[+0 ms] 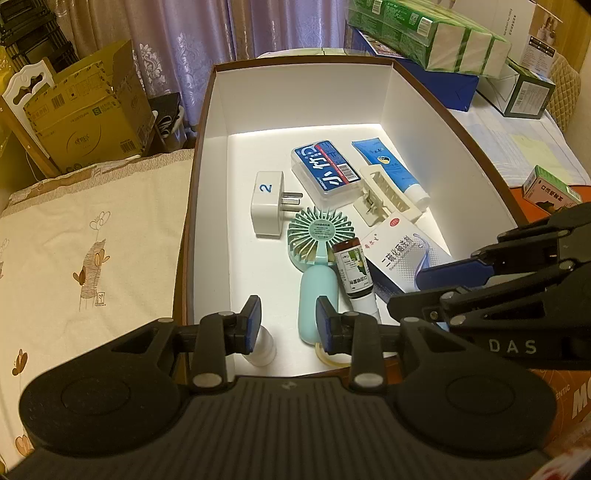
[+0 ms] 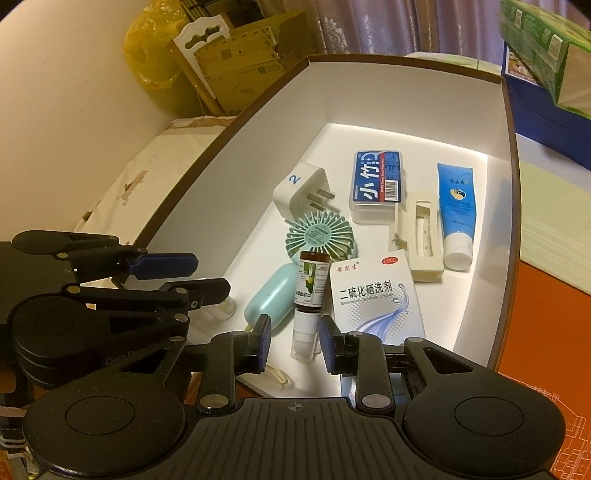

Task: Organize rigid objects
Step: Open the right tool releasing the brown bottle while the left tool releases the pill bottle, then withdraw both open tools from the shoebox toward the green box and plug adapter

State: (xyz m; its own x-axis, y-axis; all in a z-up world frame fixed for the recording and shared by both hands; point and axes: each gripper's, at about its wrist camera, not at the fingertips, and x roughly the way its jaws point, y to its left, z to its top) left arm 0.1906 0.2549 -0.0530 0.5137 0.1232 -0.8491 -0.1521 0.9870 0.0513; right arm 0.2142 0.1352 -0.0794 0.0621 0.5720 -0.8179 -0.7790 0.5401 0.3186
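A white box with a brown rim (image 1: 295,92) holds a plug adapter marked 2 (image 1: 266,206), a blue floss case (image 1: 325,170), a blue tube (image 1: 391,166), a cream holder (image 1: 384,199), a mint hand fan (image 1: 319,236), a brown spray bottle (image 1: 354,273) and a white medicine carton (image 1: 402,251). My left gripper (image 1: 288,325) hovers open over the box's near end, beside the fan's handle, with a small white bottle (image 1: 264,347) under its left finger. My right gripper (image 2: 295,343) is open above the spray bottle's white cap (image 2: 304,336), its pads clear of it.
A patterned bed cover (image 1: 85,240) lies left of the box and a cardboard carton (image 1: 88,110) stands behind it. Green tissue packs (image 1: 424,33) and a blue box (image 1: 424,81) are stacked at the back right. An orange box (image 2: 546,332) sits on the right.
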